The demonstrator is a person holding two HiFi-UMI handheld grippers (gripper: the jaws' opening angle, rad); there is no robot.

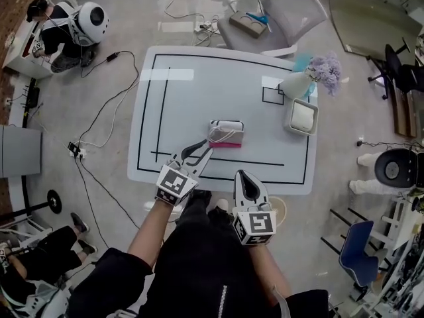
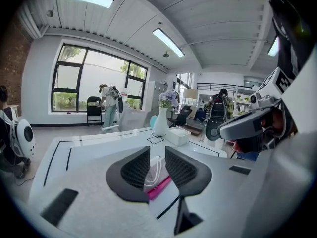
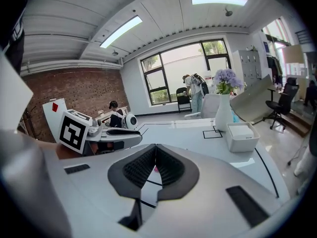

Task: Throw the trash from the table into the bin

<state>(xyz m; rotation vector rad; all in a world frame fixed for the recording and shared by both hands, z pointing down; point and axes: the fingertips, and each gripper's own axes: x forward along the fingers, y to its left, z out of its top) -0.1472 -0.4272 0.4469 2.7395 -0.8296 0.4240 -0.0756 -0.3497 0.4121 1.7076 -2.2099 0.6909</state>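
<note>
Both forearms reach out from the bottom of the head view, side by side and angled a bit downward toward the table. Right gripper is closest in, hanging just over the table's near edge. Its own view shows the jaws pressed together at the tips with nothing pinched.

Left gripper is stretched further in and slanted toward the right, with its tips right at the trash. That's a crumpled white and pink wrapper lying flat near the middle of the table. In the left gripper view the jaws are spread a little and the wrapper shows in the gap, but the pads don't look clamped on it.

The wrapper sits inside the black tape line marked on the top, just beyond its near stretch and well away from every table edge. Left of it is plain white tabletop. The far right corner is the crowded bit, with a vase of purple flowers and a white box just beside it, both well apart from the wrapper. Off the table, cables trail over the floor on the left and a chair stands past the far edge.
</note>
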